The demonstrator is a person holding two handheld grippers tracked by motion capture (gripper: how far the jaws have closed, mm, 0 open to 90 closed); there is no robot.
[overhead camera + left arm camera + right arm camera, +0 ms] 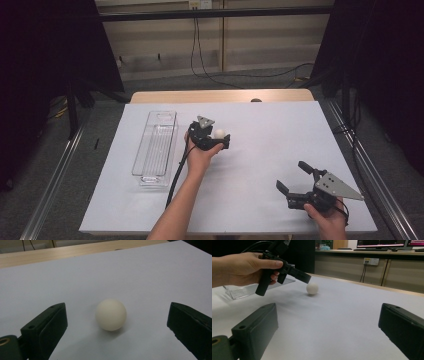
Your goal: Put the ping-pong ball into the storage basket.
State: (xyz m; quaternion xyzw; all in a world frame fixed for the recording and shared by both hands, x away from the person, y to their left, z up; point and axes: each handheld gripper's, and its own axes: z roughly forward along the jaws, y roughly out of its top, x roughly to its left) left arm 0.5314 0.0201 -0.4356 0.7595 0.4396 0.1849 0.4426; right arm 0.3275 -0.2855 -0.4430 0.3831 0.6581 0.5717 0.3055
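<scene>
A white ball (111, 314) is seen resting on the desk (260, 125) near its middle, toward the far edge; being round, no long axis or heading can be told. It is flanked by the wide-open jaws of the left gripper (220, 136), untouched. The right gripper (291, 176), near the right front corner, is held wide open and empty. A clear tray (156, 147) lies lengthwise toward the left edge.
</scene>
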